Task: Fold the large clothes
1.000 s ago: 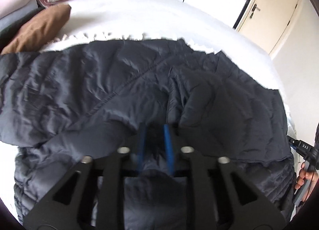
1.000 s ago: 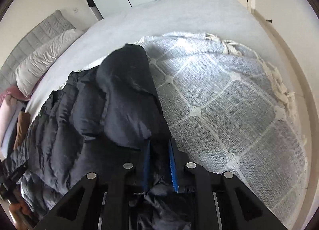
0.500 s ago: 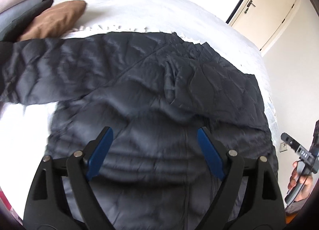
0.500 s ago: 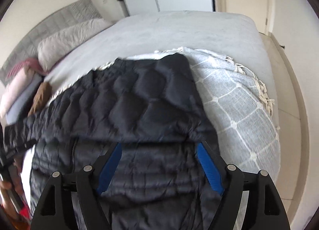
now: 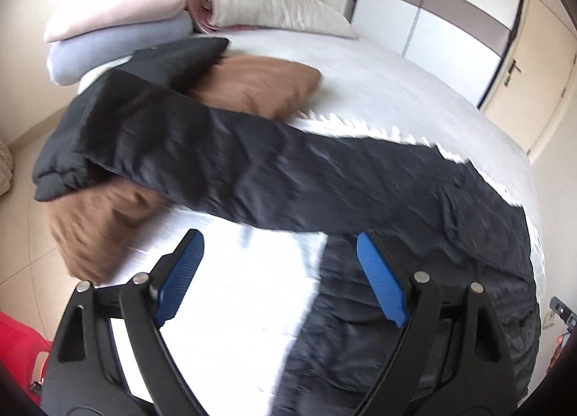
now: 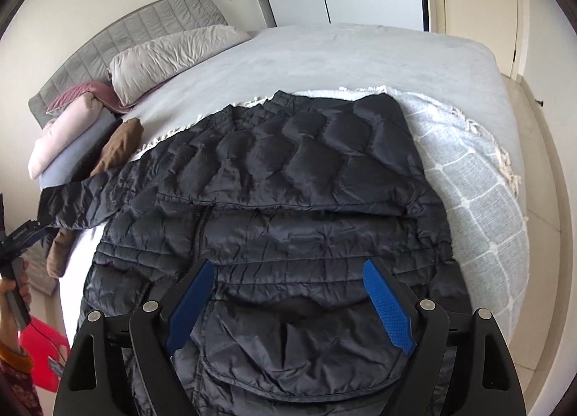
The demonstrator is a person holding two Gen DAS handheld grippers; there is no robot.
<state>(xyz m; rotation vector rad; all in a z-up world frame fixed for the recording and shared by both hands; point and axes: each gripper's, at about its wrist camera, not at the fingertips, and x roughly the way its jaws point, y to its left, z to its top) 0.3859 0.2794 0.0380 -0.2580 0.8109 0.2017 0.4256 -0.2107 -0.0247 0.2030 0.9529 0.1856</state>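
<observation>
The black quilted puffer jacket lies spread across the bed, on top of a pale grey checked throw with a fringed edge. In the right wrist view 1 sleeve is folded across the chest, while the other sleeve stretches out toward the bed's left side, draped over a brown cushion. The right tongs hover over the jacket's lower part, blue pads spread wide, gripping nothing. The left tongs are also spread wide and empty, poised just below the outstretched sleeve, with 1 pad over white bedding and the other over the jacket's body. That view is blurred. At the head of the bed sit a grey pillow, a pink folded blanket and a pale blue bolster, in front of a grey padded headboard.
</observation>
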